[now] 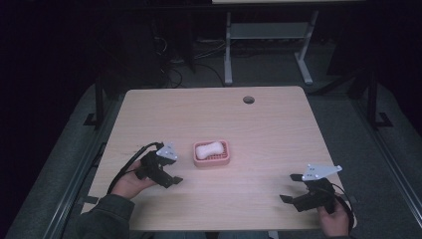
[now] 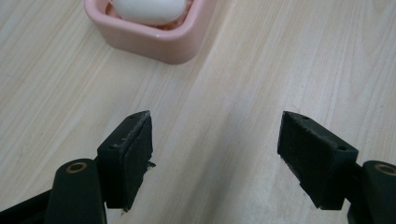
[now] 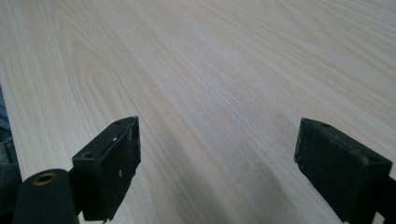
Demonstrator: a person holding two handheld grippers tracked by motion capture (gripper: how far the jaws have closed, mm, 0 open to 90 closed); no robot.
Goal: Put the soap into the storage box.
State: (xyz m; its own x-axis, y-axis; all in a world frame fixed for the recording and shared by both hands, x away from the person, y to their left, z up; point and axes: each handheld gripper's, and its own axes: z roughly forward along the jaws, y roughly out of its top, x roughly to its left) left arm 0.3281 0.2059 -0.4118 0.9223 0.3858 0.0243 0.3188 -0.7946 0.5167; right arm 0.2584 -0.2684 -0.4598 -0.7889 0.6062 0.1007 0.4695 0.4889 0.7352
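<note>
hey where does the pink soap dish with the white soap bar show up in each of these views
High view: pink rectangular soap dish at table centre, just right of the left gripper.
Left gripper view: top left, beyond the open jaws.
Right gripper view: not in it.
Shared landmark: the light wooden table.

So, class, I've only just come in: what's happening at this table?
A person sits at a wooden table with a two-jaw gripper in each hand. A pink soap dish holding a white bar of soap stands near the middle. The left gripper is open beside the dish, touching nothing. The right gripper is open too, well off toward the table's near right corner. Nothing is held yet.
</note>
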